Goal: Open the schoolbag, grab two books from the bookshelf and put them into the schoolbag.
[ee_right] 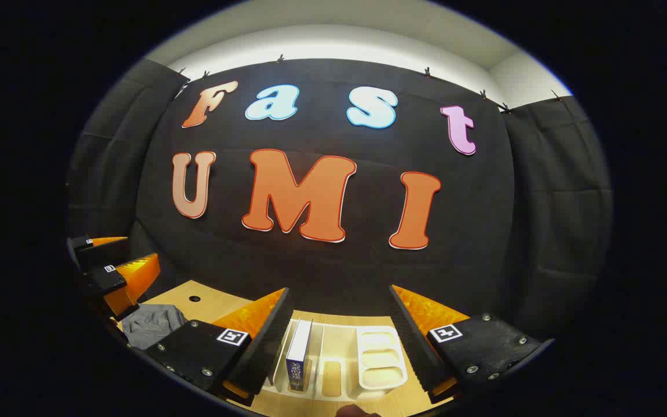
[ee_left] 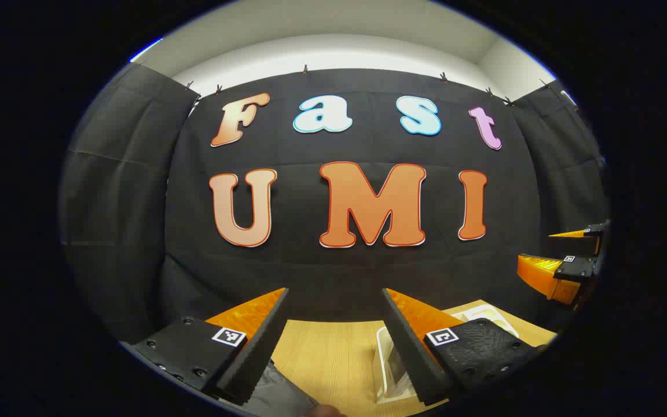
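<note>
1. The schoolbag (ee_right: pixel 153 324) is a crumpled heap of grey fabric lying on the left part of the wooden table (ee_right: pixel 212 304), as the right gripper view has it; whether it is zipped or unzipped cannot be told. In the left gripper view a dark grey fold of it shows at the near edge of the table, under the left finger.
2. The bookshelf (ee_right: pixel 368 353) is a low white rack with slots and shallow trays, sitting on the table near its far edge, in front of the black cloth wall.
3. One book (ee_right: pixel 299 353) stands upright in a left slot of the rack, white cover with a dark blue spine facing the camera. A second book cannot be made out.
4. The right gripper (ee_right: pixel 339 324) is held level above the table, pointing at the wall, directly over the rack. Its two orange fingers with black pads are spread wide and hold nothing; the book and trays show in the gap between them.
5. The left gripper (ee_left: pixel 336 324) is likewise level and facing the wall, fingers spread wide with nothing between them. The bare table and the left end of the white rack show between and under its fingers.
6. Each gripper appears at the edge of the other's view, so the two are held side by side, well apart.
</note>
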### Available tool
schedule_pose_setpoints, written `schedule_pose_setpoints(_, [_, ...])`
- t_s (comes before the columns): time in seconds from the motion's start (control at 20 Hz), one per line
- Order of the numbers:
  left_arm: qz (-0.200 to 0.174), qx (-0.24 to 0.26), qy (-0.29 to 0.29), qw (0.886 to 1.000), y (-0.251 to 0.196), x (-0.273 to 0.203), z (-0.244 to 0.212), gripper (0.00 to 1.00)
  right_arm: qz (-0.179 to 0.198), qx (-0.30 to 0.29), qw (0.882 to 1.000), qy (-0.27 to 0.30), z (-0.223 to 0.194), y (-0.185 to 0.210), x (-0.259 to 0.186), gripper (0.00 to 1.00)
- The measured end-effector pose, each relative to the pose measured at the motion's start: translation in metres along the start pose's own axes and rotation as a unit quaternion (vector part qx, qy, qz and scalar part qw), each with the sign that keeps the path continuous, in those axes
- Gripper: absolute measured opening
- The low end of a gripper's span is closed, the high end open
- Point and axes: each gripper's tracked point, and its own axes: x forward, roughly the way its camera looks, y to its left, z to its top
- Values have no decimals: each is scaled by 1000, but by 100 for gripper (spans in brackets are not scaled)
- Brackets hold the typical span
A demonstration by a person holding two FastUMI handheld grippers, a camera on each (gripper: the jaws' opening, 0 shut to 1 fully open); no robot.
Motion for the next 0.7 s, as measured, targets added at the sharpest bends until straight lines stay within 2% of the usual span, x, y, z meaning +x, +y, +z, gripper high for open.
schedule_pose_setpoints(0.5, [1, 4, 2, 1000, 2, -6, -6, 97, 1, -6, 1000, 14, -10, 3, -5, 98])
schedule_pose_setpoints(0.55, [1, 4, 2, 1000, 1, -6, -7, 100, 2, -7, 1000, 13, -10, 4, -4, 98])
schedule_pose_setpoints(0.7, [1, 5, 1, 1000, 0, -6, -6, 100, 5, -1, 1000, 9, -6, 6, -2, 98])
